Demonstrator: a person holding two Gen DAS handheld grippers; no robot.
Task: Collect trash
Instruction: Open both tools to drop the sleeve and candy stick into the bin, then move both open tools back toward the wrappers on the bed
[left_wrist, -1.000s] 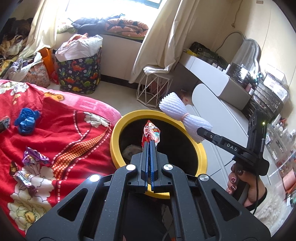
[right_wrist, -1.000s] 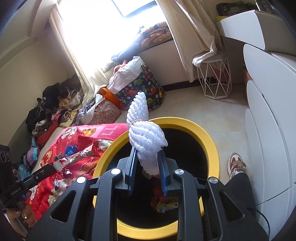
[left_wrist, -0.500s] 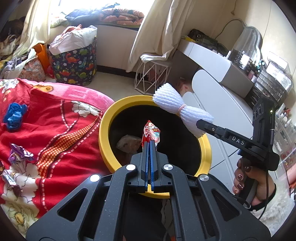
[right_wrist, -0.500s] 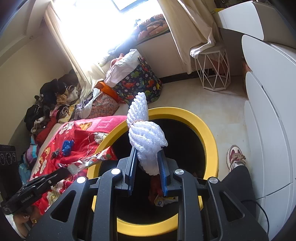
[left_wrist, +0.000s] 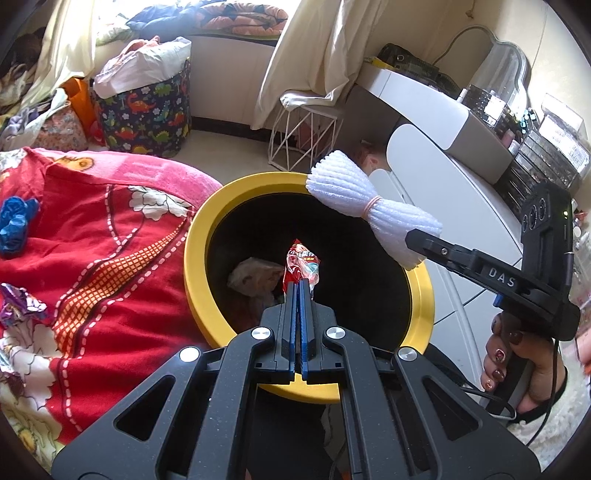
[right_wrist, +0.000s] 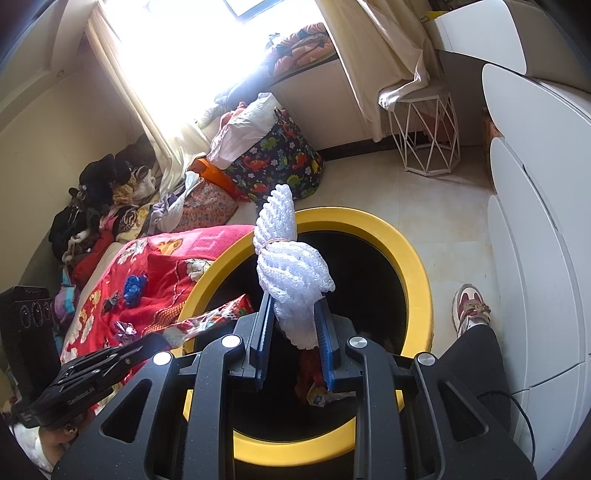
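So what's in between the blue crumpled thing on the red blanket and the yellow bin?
Only red flowered blanket lies between the blue crumpled thing and the yellow bin; no other trash sits there. The left wrist view shows it best.

One yellow-rimmed bin (left_wrist: 207, 236), two grippers over it. One red wrapper (left_wrist: 301, 264) in one, one white foam net (left_wrist: 365, 210) in the other. On the red blanket (left_wrist: 110, 251): one blue scrap (left_wrist: 14, 221), one purple foil wrapper (left_wrist: 22, 306).
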